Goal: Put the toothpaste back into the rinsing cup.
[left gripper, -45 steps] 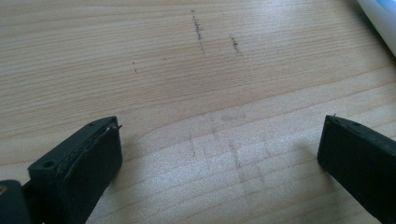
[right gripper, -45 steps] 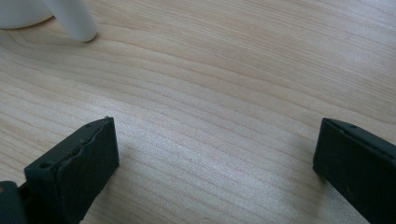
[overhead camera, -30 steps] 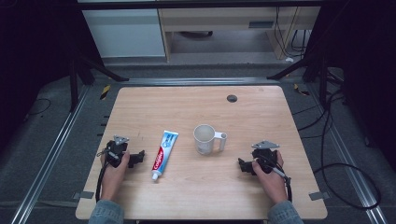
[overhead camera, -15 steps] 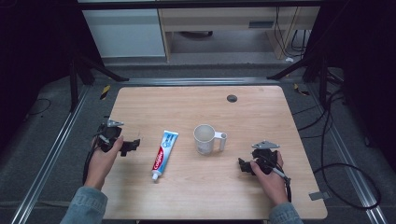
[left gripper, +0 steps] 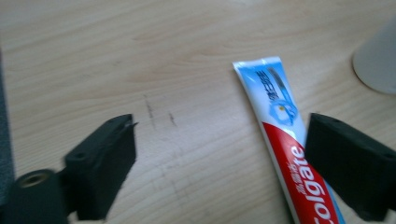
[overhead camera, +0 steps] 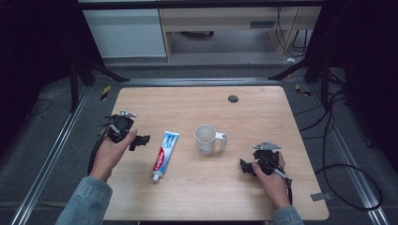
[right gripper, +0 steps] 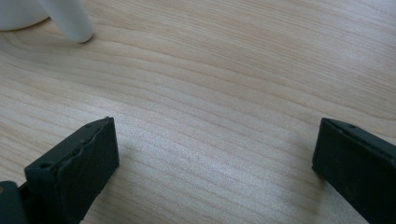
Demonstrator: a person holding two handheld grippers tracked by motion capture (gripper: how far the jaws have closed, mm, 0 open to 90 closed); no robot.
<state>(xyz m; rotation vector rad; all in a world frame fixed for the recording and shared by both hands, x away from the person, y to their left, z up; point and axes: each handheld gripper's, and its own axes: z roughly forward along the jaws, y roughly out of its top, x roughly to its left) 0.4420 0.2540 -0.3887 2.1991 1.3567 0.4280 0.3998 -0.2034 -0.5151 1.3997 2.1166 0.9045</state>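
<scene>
A red, white and blue toothpaste tube (overhead camera: 164, 149) (left gripper: 285, 135) lies flat on the wooden table (overhead camera: 263, 108), cap toward the front edge. A white mug (overhead camera: 205, 139) (left gripper: 378, 60) stands upright to its right, handle pointing right. My left gripper (overhead camera: 140, 142) (left gripper: 223, 122) hovers above the table just left of the tube. It is open, its jaws have just been closing a little, and nothing is between them. My right gripper (overhead camera: 244, 167) (right gripper: 215, 123) rests low near the front right, open over bare wood, with the mug's handle (right gripper: 70, 21) beyond it.
A small black round disc (overhead camera: 233, 99) sits near the table's far edge. Metal rails (overhead camera: 56, 150) run along both sides of the table. Black cables (overhead camera: 342, 154) trail on the floor at the right, and pale cabinets (overhead camera: 126, 33) stand behind.
My left hand has lifted off the table and moved away from the front edge, still beside the tube. The right hand, tube and mug have not moved.
</scene>
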